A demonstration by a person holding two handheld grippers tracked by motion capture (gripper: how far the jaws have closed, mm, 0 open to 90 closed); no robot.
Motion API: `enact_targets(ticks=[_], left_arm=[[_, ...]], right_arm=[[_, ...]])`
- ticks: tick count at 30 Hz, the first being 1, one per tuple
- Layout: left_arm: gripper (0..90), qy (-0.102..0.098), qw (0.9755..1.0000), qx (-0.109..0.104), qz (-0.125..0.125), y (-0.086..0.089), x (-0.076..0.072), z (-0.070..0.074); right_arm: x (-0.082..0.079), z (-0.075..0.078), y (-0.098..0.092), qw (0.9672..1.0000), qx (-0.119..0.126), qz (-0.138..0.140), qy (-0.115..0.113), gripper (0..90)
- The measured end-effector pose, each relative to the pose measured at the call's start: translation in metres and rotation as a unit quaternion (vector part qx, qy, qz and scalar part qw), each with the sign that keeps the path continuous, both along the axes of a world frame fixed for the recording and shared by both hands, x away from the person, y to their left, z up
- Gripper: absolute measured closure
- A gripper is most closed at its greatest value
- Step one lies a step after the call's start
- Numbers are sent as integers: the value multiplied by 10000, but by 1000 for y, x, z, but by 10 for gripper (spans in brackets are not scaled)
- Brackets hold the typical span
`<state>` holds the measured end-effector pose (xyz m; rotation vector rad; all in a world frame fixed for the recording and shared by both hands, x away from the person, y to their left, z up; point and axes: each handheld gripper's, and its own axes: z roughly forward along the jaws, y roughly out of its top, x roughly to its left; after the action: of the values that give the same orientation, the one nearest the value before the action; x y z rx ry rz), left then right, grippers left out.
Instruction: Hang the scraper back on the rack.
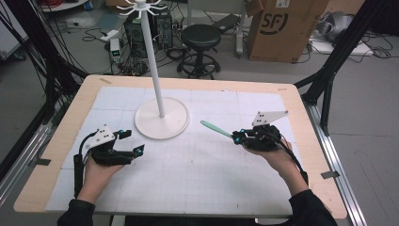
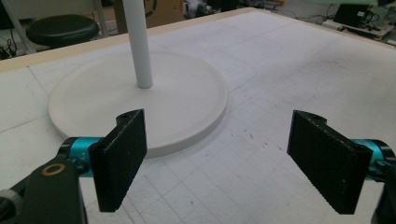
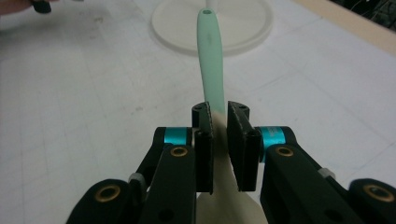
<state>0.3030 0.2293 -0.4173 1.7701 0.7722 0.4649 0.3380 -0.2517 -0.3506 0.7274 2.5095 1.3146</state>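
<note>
Green spatula in right claw points toward white stand.

A light wooden table is carrying a white gridded mat that is covering nearly all of its top. On the mat, toward twelve o'clock from its middle, a white stand is resting on its round flat base, and its thin pole is rising upright from the base centre.
</note>
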Motion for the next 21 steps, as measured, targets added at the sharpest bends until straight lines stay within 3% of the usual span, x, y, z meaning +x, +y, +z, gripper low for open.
enact_targets(ticks=[1,2,12,21], left_arm=[[207,2,10000,-28,3,0,0,0],[207,8,10000,-26,-3,0,-1,0],[207,7,9999,-136,-66,0,-2,0],[207,51,9998,-117,-129,-2,-1,-1]], right_arm=[[1,14,3,10000,59,-21,18,815],[1,14,3,10000,59,-21,18,815],[12,84,27,9992,385,-2,-84,815],[28,135,51,9982,574,32,-154,814]])
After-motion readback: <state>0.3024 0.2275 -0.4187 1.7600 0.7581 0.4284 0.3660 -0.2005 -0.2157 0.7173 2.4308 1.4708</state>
